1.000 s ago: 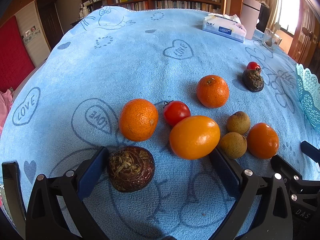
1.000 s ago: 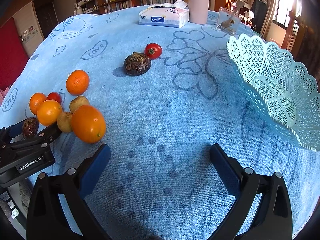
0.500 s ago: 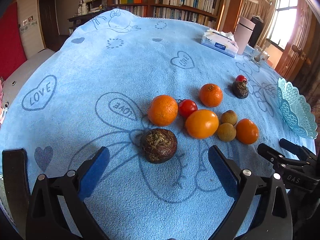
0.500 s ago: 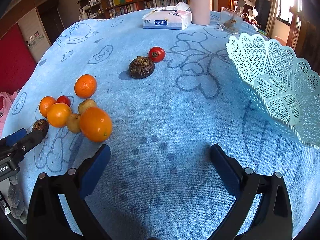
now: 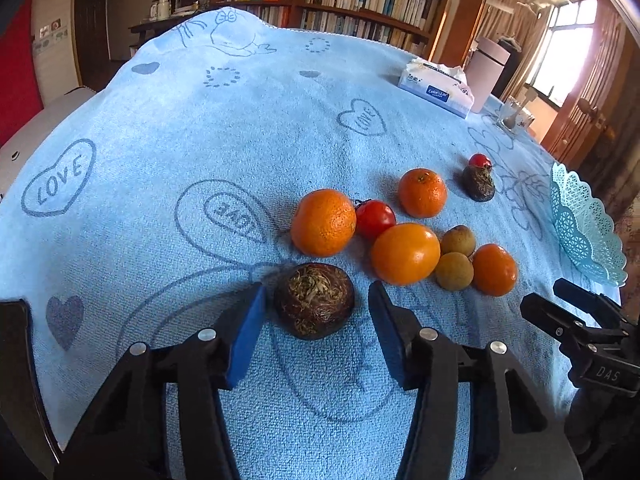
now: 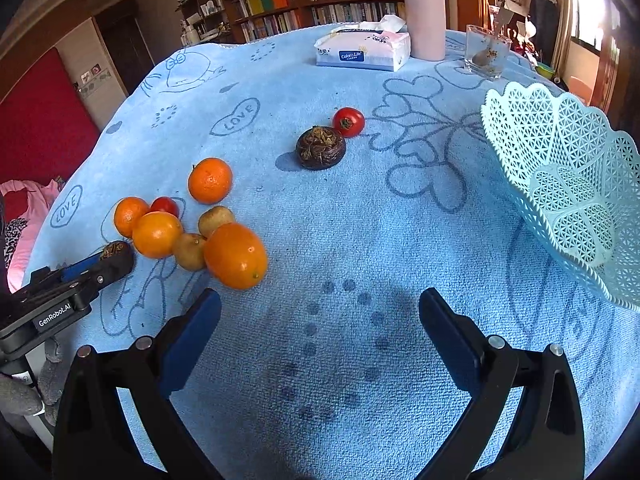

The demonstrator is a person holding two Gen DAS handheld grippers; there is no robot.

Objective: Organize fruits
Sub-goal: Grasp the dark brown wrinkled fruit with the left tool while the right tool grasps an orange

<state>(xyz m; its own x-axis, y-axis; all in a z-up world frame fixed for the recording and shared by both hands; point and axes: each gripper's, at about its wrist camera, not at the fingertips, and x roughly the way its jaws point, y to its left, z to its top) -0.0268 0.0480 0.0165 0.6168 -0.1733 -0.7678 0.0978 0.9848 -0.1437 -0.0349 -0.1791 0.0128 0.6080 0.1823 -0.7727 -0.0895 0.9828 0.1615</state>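
Since the earlier frame the left gripper (image 5: 316,312) has been narrowed, its jaws just closing around the dark brown fibrous fruit (image 5: 314,300); slim gaps are seen between pads and fruit, so no grip is shown. The right gripper (image 6: 320,320) is held wide open over bare cloth, with nothing between its jaws.

The bench is covered by a light blue towel cloth (image 5: 240,128) printed with hearts reading "LOVE"; broad open room is left toward its far and left edges. The pale turquoise lattice basket (image 6: 560,184) is tilted at the right edge, with a clear stretch between it and the fruit. A pink cylinder (image 6: 423,16) stands at the far edge beside a tissue box (image 6: 362,52) marked "Color's Life".

Just beyond the left gripper, oranges (image 5: 405,254), a tomato (image 5: 375,218) and two small brown fruits (image 5: 454,276) are clustered, touching. A second dark fruit (image 6: 320,148) and a tomato (image 6: 349,121) lie apart, farther off. "GenRobot.AI" is read on the left gripper's body, "DAS" on the right's.
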